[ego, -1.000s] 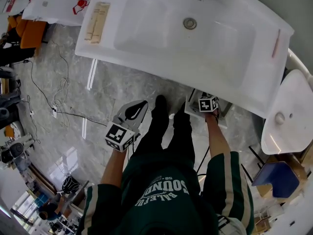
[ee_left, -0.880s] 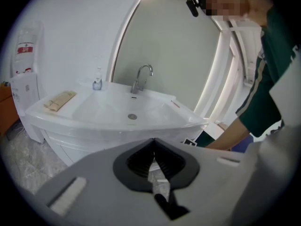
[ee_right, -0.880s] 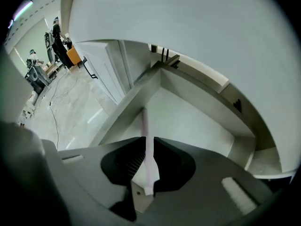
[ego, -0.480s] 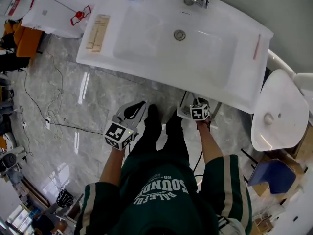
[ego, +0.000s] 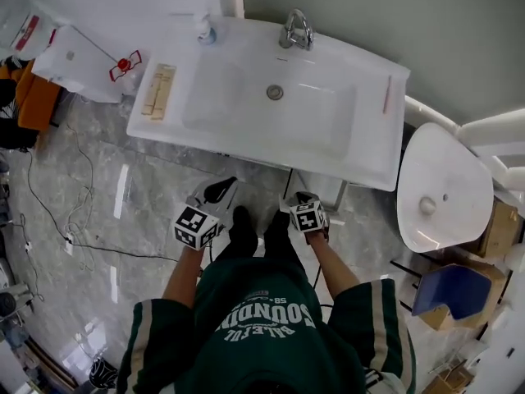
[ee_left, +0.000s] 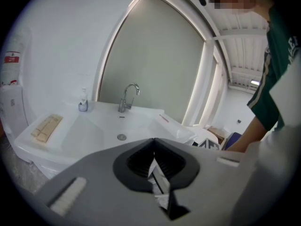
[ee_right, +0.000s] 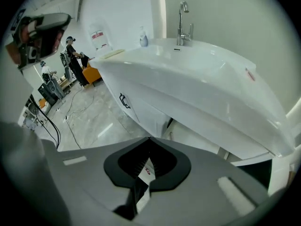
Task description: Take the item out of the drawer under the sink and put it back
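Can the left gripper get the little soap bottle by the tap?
Probably yes, once it opens. The soap bottle stands in the open at the back of the sink, left of the tap, with nothing between it and the left gripper. But its jaws are shut together.

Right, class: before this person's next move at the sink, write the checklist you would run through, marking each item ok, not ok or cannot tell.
1. Left gripper empty: fingers together, nothing between them. Ok.
2. Right gripper empty: fingers have just closed, nothing between them. Ok.
3. Both grippers clear of the sink: neither touches it. Ok.
4. Drawer in the cabinet under the sink shut: cannot tell.
5. Item back in the drawer: no item in view. Cannot tell.
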`<state>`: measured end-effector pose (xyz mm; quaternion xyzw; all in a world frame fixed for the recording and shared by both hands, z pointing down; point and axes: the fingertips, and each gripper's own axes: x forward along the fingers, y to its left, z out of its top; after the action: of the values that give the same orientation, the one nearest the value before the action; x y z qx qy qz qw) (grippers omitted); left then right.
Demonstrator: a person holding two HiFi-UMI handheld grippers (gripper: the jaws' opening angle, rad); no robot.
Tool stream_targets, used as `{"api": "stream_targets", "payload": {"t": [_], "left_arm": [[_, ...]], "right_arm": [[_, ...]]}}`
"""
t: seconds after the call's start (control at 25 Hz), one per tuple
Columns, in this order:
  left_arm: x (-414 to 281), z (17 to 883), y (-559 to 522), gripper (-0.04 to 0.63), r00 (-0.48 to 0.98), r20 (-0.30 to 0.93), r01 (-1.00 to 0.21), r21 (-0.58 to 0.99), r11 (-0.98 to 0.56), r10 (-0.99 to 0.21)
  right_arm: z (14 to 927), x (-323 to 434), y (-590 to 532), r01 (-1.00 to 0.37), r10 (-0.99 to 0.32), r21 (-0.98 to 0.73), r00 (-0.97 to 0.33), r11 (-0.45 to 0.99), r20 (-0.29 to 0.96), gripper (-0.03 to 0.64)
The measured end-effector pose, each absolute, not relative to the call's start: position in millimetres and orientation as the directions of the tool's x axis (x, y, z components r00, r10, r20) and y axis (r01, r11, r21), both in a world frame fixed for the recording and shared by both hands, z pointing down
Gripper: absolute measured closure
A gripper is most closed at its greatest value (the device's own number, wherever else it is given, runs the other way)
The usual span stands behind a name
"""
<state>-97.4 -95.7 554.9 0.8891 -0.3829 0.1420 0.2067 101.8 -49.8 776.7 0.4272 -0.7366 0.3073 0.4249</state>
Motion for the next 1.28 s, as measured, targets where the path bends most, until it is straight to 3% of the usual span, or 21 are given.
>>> {"api": "stream_targets", "payload": {"t": [0.36,0.68,1.0,1.28], "left_arm": [[-95.5,514.0,-116.0,0.545,0.698,0.338,-0.710,0.216,-0.670,-0.631],[-104.1,470.2,-140.6,0.545,0.705,0.260,-0.705,0.154,-0.692,-0.660],[-107.7,421.7,-157.4,0.545,0.711,0.176,-0.701,0.091,-0.708,-0.681],[-110.2,401.6,-163.5,0.545,0.715,0.139,-0.698,0.069,-0.713,-0.686]], "right_arm": [[658.5,80.1,-80.8,-0.874,-0.525,-0.079,-0.358,0.479,0.772,0.614],[546.9,63.3,-129.1,-0.875,-0.695,-0.041,-0.412,0.483,0.589,0.615],[425.9,62.6,-168.3,-0.902,-0.846,0.000,-0.404,0.431,0.349,0.615],[380.9,70.1,-163.7,-0.918,-0.893,0.023,-0.378,0.395,0.246,0.615]]}}
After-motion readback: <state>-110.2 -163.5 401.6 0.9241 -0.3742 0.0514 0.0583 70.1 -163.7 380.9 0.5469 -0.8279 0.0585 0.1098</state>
